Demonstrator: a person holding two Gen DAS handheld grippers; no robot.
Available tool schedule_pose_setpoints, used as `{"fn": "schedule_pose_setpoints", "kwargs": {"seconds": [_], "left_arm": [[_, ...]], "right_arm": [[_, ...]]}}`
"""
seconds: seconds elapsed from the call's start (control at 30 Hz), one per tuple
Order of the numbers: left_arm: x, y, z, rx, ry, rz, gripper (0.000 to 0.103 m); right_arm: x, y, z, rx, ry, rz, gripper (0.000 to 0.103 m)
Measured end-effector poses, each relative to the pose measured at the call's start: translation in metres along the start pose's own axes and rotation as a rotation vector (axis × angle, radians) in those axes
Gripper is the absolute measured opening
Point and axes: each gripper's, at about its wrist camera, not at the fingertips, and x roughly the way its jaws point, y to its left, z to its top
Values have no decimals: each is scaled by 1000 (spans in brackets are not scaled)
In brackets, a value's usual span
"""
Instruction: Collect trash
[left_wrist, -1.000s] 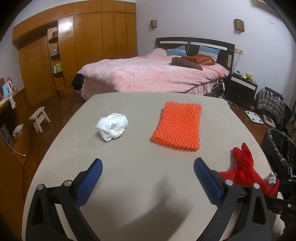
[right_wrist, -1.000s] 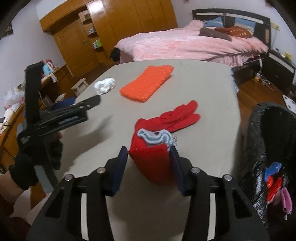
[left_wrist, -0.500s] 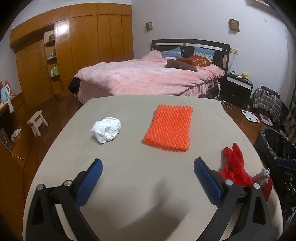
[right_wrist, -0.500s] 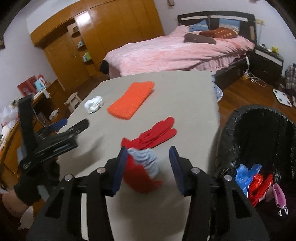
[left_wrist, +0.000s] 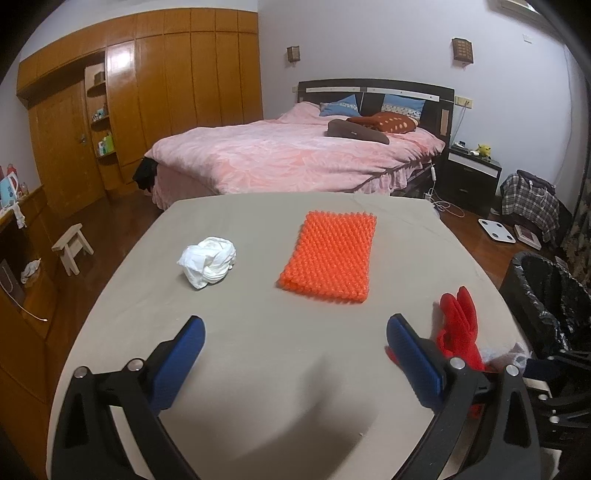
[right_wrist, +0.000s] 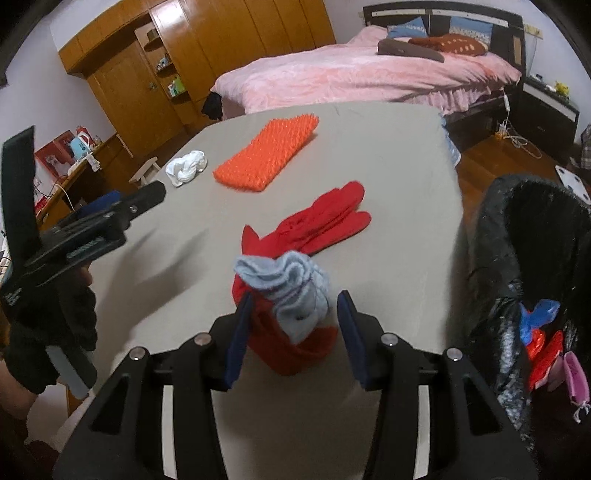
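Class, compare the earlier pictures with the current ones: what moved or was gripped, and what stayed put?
The right hand-held gripper has lifted the red glove's cuff, blue-grey lining bunching upward; its fingers stay on the table. The left hand-held gripper stays open and empty. Orange mat and white wad unmoved.

Both wrist views over table (left_wrist: 258, 369)

Left gripper (left_wrist: 295, 343) gapes wide over the table (left_wrist: 258, 369); crumpled white tissue (left_wrist: 207, 261) at eleven o'clock, orange mat (left_wrist: 328, 256) at one.
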Motion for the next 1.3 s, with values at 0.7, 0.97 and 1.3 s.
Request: {"fn": "schedule_pose_setpoints", "kwargs": {"seconds": [0.7,0.97,1.3], "left_arm": [[-5,-13,-1,17,1,-27,97],[-4,-33,-4,33,16,-77,97],[24,-80,-18,99,99,-180,96]], "right_arm": [[-16,0,20,-14,-40,58,11],[-43,-10,24,15,-160,-9,11],[-48,-37,23,92,-171,-38,11]]}}
